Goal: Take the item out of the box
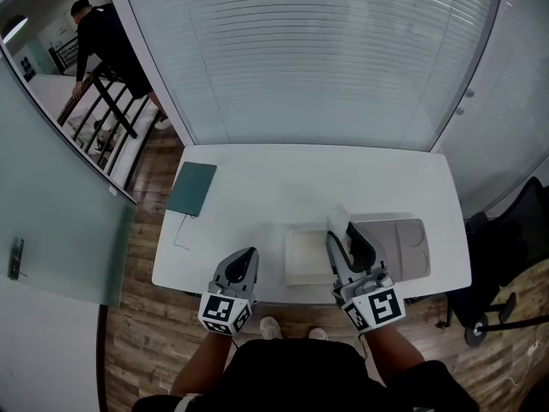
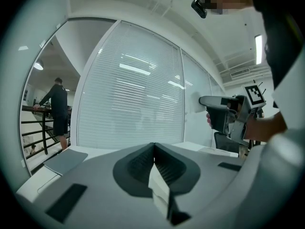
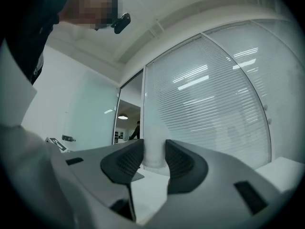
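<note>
My right gripper (image 1: pixel 341 234) is shut on a pale white, tube-like item (image 1: pixel 337 219) and holds it up above the table's front right part. In the right gripper view the item (image 3: pixel 153 149) stands upright between the two dark pads (image 3: pixel 127 165), which press on its sides. Just left of it, a shallow white open box (image 1: pixel 304 257) lies on the white table (image 1: pixel 257 187). My left gripper (image 1: pixel 248 257) hovers at the table's front edge, left of the box. Its jaws meet with nothing between them (image 2: pixel 154 152).
A grey moulded tray (image 1: pixel 401 249) lies right of the box. A teal notebook (image 1: pixel 192 188) with a thin cord sits at the table's left edge. Window blinds (image 1: pixel 317 58) run behind the table. A person (image 1: pixel 101 37) stands at a railing far left. A black chair base (image 1: pixel 493 316) is on the floor at right.
</note>
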`<state>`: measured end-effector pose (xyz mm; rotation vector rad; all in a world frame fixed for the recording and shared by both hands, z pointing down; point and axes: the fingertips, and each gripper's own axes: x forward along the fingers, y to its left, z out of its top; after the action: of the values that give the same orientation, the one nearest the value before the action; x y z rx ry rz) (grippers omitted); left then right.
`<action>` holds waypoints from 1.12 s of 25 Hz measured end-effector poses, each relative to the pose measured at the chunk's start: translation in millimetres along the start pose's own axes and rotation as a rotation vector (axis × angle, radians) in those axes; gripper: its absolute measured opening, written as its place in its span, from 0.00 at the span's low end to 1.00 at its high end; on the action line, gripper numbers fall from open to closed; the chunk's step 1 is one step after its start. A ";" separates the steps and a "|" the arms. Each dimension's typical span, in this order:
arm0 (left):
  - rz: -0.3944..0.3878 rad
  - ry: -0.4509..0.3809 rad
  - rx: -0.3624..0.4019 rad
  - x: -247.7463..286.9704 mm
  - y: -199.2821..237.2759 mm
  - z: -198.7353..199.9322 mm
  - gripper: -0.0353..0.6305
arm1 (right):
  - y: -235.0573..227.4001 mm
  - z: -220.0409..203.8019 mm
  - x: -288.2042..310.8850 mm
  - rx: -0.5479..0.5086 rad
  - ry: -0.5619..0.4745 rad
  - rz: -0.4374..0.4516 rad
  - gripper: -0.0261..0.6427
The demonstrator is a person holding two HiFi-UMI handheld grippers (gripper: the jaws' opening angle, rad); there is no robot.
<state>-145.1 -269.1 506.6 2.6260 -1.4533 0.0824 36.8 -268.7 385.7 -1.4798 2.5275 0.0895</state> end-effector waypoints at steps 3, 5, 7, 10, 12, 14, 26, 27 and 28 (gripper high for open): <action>-0.001 0.001 0.000 0.4 -3.0 0.4 0.07 | -4.9 3.2 -2.5 0.004 -0.007 -0.006 0.26; 0.000 0.001 -0.001 1.2 -4.1 0.8 0.07 | -7.8 4.7 -2.6 -0.002 -0.010 -0.009 0.26; -0.001 -0.001 -0.001 1.4 -5.7 1.7 0.07 | -10.2 5.4 -2.7 -0.008 -0.012 -0.013 0.26; -0.002 -0.002 0.000 0.8 -8.5 2.2 0.07 | -13.3 5.1 -4.3 -0.013 -0.009 -0.019 0.26; -0.001 -0.004 0.001 0.2 -8.8 2.9 0.07 | -14.3 4.9 -5.2 -0.021 -0.009 -0.023 0.26; 0.000 -0.009 0.000 0.1 -9.3 5.0 0.07 | -14.3 5.1 -5.3 -0.038 -0.005 -0.020 0.26; 0.000 -0.013 -0.001 -1.0 -15.6 7.9 0.07 | -16.1 -1.9 -10.5 -0.073 0.020 -0.023 0.25; -0.002 -0.013 -0.001 -1.3 -16.2 7.6 0.07 | -16.0 -2.3 -11.1 -0.076 0.022 -0.025 0.25; -0.003 -0.011 -0.001 -1.7 -17.0 7.0 0.07 | -16.1 -2.8 -11.7 -0.077 0.023 -0.027 0.25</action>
<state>-131.7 -259.8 497.9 2.6323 -1.4524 0.0667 55.9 -267.1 391.7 -1.5511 2.5484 0.1688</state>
